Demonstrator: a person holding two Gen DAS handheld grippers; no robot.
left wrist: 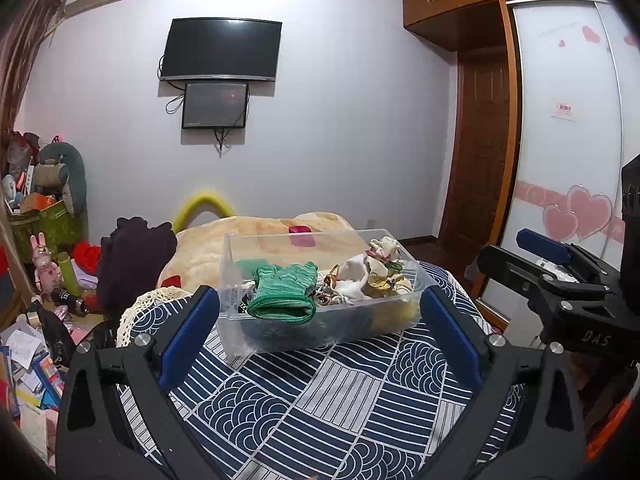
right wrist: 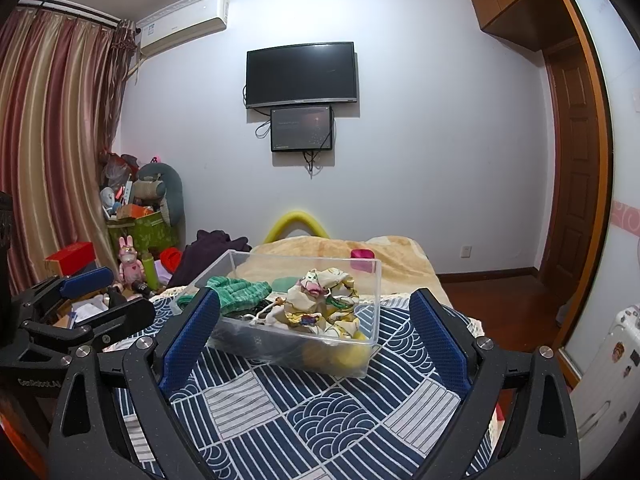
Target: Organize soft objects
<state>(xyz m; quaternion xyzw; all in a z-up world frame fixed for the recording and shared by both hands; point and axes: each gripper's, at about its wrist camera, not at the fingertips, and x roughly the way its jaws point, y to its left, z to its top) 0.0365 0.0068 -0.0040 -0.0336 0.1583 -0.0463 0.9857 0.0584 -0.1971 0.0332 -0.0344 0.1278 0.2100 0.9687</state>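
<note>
**Both Grippers Clear of the Box, Contents Inside**

Inspecting from the left wrist view, I find my left gripper (left wrist: 320,320) with its blue-padded fingers (left wrist: 188,336) spread wide apart, holding nothing. The clear rectangular plastic box (left wrist: 320,332) stands at 12 o'clock on the navy-and-white patterned bedspread (left wrist: 320,408). Inside it, a green knitted glove (left wrist: 284,292) lies toward 9 o'clock and a bundle of cream floral fabric pieces (left wrist: 376,268) toward 3 o'clock. My right gripper (right wrist: 320,320) likewise has its fingers wide apart and empty, the box ahead of them. A black wall-mounted television (right wrist: 301,74) hangs beyond, at 12 o'clock.
</note>
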